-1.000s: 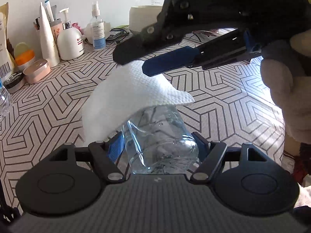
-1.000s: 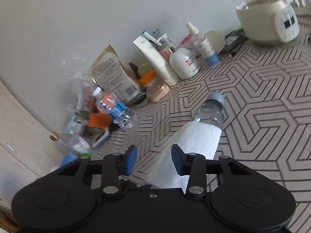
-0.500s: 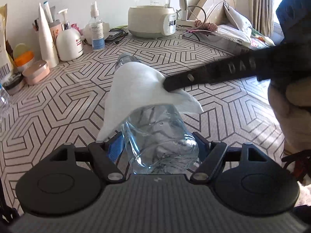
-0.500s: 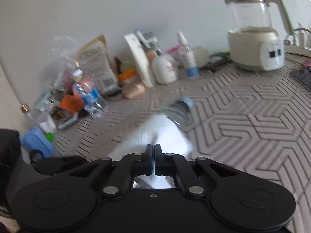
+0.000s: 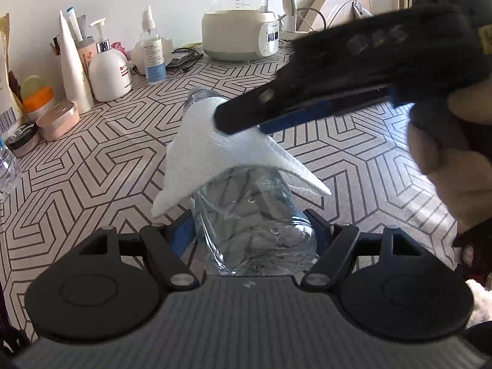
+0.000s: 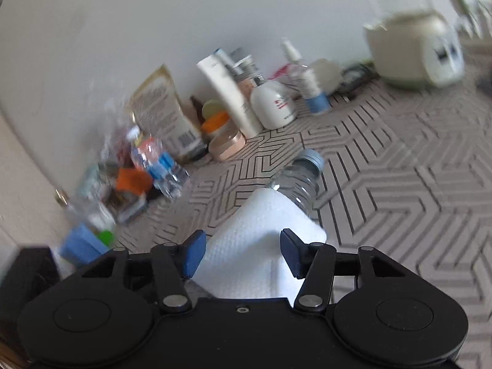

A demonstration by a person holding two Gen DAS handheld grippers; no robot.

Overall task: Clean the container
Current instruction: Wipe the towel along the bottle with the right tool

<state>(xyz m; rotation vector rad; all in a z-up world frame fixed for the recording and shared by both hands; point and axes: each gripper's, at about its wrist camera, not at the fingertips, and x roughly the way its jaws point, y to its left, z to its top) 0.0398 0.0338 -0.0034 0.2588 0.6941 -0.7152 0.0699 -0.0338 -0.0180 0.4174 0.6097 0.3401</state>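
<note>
A clear plastic bottle (image 5: 252, 224) with a grey cap (image 6: 310, 156) is held above the patterned tabletop, and my left gripper (image 5: 250, 230) is shut on its base end. A white paper towel (image 5: 221, 150) is draped over the bottle's middle. In the left wrist view my right gripper (image 5: 238, 123) comes in from the right and rests on top of the towel. In its own view my right gripper (image 6: 243, 253) has its jaws opening; the paper towel (image 6: 255, 246) lies between the blue pads (image 6: 195, 253), which do not press it.
Toiletry bottles (image 5: 109, 70) and jars (image 5: 57, 120) line the wall at the back left. A cream kettle base (image 5: 243, 35) stands at the back. Another water bottle (image 6: 156, 163) lies among clutter at the left. A person's hand (image 5: 455, 160) holds the right gripper.
The right gripper stood open above the towel, then pinched it shut half a second ago, and now its jaws have parted again. The towel has shifted on the bottle. The left gripper has kept still.
</note>
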